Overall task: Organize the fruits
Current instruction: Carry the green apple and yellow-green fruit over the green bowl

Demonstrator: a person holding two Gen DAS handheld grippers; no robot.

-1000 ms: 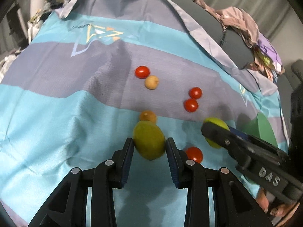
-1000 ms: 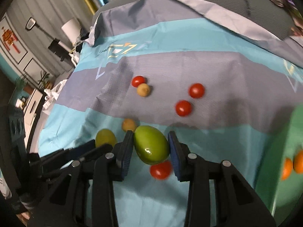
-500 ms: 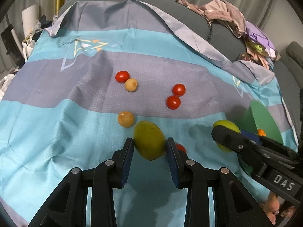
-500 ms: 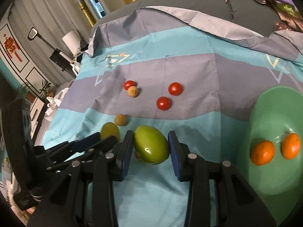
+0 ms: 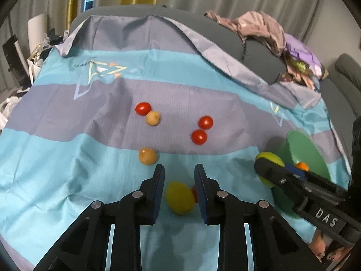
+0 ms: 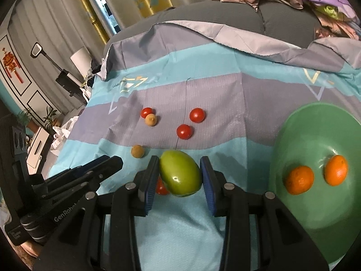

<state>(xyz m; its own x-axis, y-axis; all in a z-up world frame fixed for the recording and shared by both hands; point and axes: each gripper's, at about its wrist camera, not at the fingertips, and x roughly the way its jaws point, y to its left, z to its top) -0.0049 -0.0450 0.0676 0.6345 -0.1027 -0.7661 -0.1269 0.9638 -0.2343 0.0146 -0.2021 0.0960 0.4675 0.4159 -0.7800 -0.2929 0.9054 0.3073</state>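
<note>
My left gripper (image 5: 179, 172) is open; a yellow-green fruit (image 5: 179, 197), blurred, lies below and between its jaws on the striped cloth (image 5: 67, 162), not gripped. My right gripper (image 6: 179, 169) is shut on a green fruit (image 6: 180, 173), held above the cloth left of the green plate (image 6: 315, 203). The plate holds two oranges (image 6: 299, 180) (image 6: 336, 169). Red tomatoes (image 5: 199, 136) (image 5: 205, 122) (image 5: 143, 108) and two tan fruits (image 5: 147, 156) (image 5: 153, 118) lie on the cloth. Another tomato (image 6: 162, 187) sits under the right gripper.
The right gripper shows in the left wrist view (image 5: 268, 168) with its green fruit, beside the plate (image 5: 304, 151). The left gripper shows in the right wrist view (image 6: 106, 164). A pile of clothes (image 5: 282, 43) lies at the far right of the couch.
My left gripper has opened and the yellow-green fruit has dropped from its jaws toward the cloth. Both grippers have risen and drawn back; the right one has moved toward the plate with its fruit.
</note>
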